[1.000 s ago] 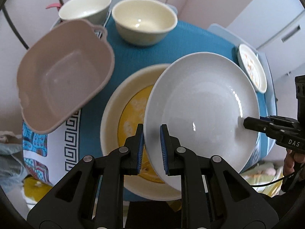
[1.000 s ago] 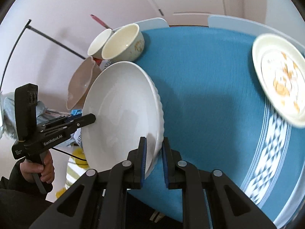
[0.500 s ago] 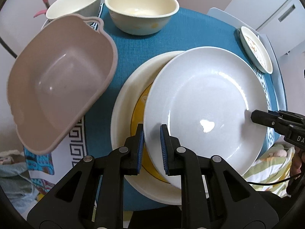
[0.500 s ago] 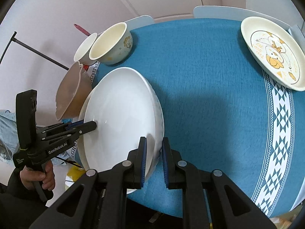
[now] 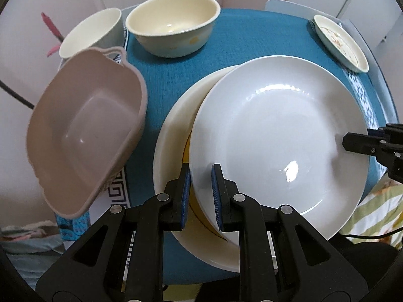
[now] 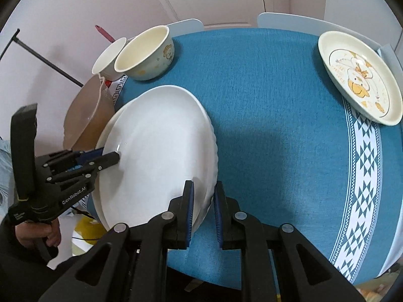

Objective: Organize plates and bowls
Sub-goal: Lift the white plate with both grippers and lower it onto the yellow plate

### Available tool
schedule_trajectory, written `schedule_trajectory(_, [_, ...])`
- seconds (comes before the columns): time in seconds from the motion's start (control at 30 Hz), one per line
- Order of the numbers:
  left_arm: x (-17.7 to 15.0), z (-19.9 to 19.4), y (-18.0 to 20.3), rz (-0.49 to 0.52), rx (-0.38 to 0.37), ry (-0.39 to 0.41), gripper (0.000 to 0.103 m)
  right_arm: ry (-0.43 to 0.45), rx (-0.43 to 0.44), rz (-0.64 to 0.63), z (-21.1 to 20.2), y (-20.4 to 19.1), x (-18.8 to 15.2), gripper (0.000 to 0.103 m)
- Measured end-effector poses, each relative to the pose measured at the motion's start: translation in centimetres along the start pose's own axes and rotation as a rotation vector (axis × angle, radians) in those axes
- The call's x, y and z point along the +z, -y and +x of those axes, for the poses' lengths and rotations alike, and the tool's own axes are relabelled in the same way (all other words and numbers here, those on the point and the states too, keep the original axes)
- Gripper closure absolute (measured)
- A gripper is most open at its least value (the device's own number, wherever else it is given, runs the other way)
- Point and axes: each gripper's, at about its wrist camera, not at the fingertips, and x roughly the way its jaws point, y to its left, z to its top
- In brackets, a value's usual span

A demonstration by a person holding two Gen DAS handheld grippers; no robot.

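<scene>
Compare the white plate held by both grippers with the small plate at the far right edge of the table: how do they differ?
The white plate is plain; the small plate has a cartoon print. The white plate is gripped by the left gripper and the right gripper over a cream plate; the small plate lies alone. Both are round.

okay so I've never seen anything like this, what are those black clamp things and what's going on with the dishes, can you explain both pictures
The clamps are handheld two-finger grippers, one in each of a person's hands, each with a camera looking along its fingers. One picture comes from the left gripper, the other from the right gripper. Both pinch opposite edges of one white plate, holding it over a cream plate on the blue tablecloth. Also there: two cream bowls, a tilted pinkish-brown basin and a cartoon plate.
</scene>
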Motion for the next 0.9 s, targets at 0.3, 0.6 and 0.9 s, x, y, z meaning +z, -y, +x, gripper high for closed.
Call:
schedule_trajectory(0.3, [-0.4, -0.3, 1.6, 0.077, 0.098, 0.041, 0.089, 0.007, -0.074, -0.066, 0.3, -0.7, -0.3, 0.089])
schedule_trajectory(0.6, [-0.3, -0.2, 1.8, 0.088, 0.136, 0.053, 0.089, 0.022, -0.143, -0.147, 0.4, -1.9, -0.3, 0.089])
schedule_trajectory(0.9, [-1.0, -0.5, 1.8, 0.091, 0.138, 0.051, 0.089, 0.019, -0.156, -0.153, 0.5, -2.1, -0.1, 0.089])
